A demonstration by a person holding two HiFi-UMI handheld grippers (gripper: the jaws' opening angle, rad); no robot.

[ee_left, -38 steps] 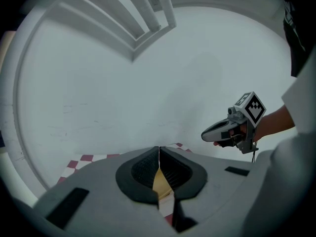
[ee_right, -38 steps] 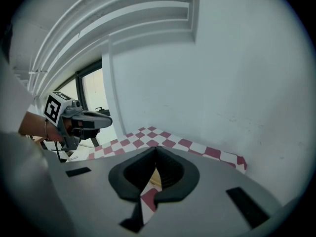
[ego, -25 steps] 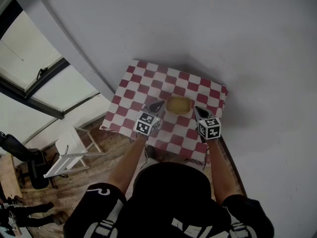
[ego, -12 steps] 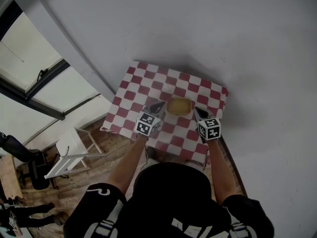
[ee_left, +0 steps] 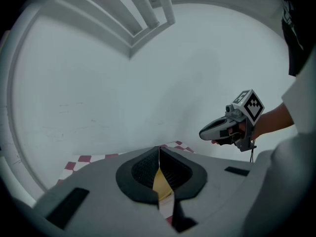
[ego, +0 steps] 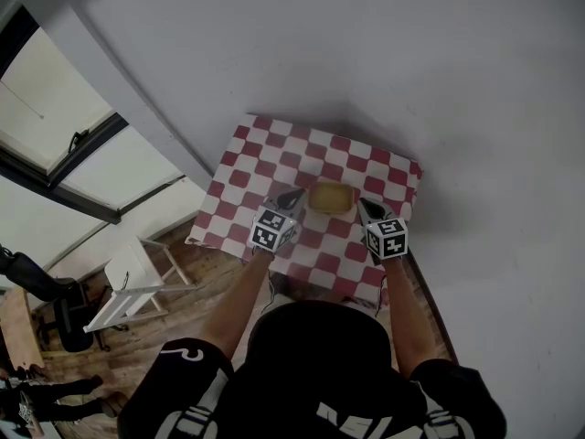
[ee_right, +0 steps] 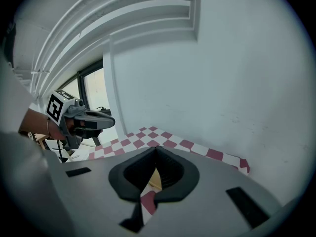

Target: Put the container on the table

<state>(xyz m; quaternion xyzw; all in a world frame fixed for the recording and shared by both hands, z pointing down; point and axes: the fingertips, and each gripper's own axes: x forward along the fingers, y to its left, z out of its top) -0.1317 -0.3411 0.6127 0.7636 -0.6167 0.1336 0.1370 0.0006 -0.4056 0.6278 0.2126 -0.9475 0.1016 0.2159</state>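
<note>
Container (ego: 331, 196): one, pale yellow, shallow, rectangular. It sits flat on the desk (ego: 274, 144), toward the far middle, between the two tongs. The head view does not show either of them touching it. Through each gripper view it appears only as a yellow sliver below the closed jaws.

Desk: one, small, covered in a red-and-white checked cloth, set against a white wall (ego: 384, 53).

Left tongs (ego: 294, 193): jaws pressed together with nothing between them. The tip is just beside the container's left edge, and a marker cube sits at the rear.

Right tongs (ego: 363, 204): jaws closed tight and empty. The tip is just beside the container's right edge, with a marker cube at the rear.

Surroundings: a white chair (ego: 132, 286) on the wooden floor (ego: 215, 277), to the left of the desk, and a dark-framed window (ego: 55, 108) further left
</note>
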